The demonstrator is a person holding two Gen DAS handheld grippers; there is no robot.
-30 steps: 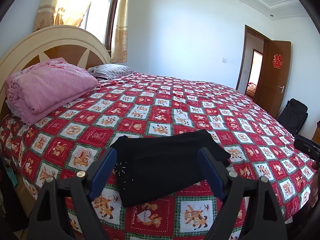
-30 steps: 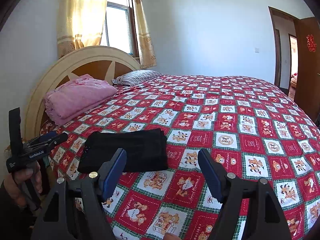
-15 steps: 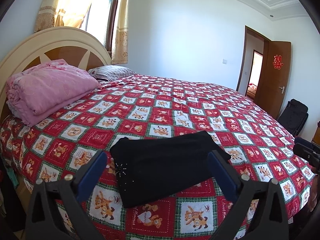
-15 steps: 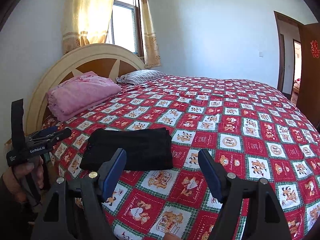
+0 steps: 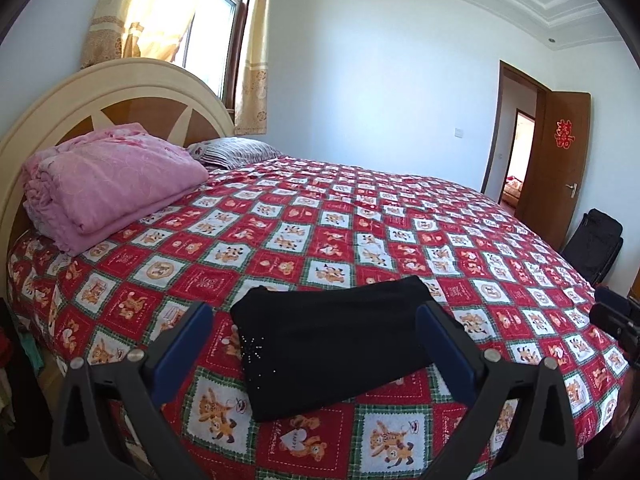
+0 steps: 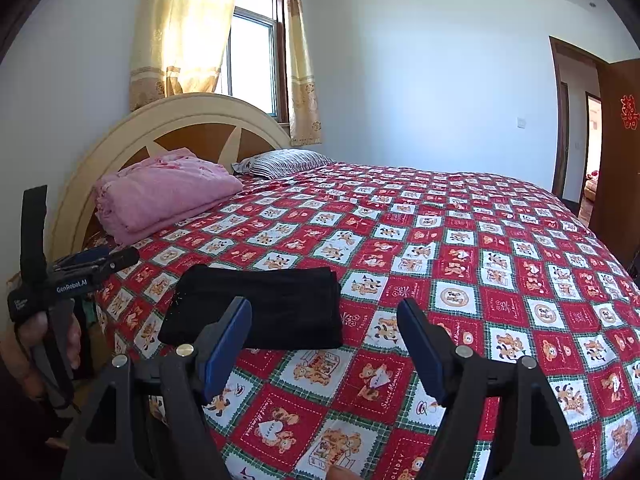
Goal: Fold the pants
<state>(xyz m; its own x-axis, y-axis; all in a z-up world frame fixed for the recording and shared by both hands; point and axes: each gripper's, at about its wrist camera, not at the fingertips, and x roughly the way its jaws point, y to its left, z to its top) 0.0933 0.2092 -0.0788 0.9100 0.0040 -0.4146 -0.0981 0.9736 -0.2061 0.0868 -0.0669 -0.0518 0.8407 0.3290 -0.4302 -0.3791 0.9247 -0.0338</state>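
Black pants [image 5: 332, 340] lie folded into a compact rectangle on the red patterned bedspread [image 5: 320, 240], near the bed's front edge. They also show in the right wrist view [image 6: 260, 304]. My left gripper [image 5: 314, 344] is open wide and empty, held above and just short of the pants. My right gripper [image 6: 324, 340] is open and empty, to the right of the pants and back from them. The left gripper also shows from the side at the left of the right wrist view [image 6: 96, 260].
A folded pink blanket [image 5: 104, 184] and a striped pillow [image 5: 232, 152] lie by the headboard [image 5: 120, 96]. An open brown door [image 5: 556, 168] and a black bag [image 5: 596, 244] stand at the right.
Both grippers have pulled back and up from the bed. The left gripper's jaws opened wider. The pants have not moved.
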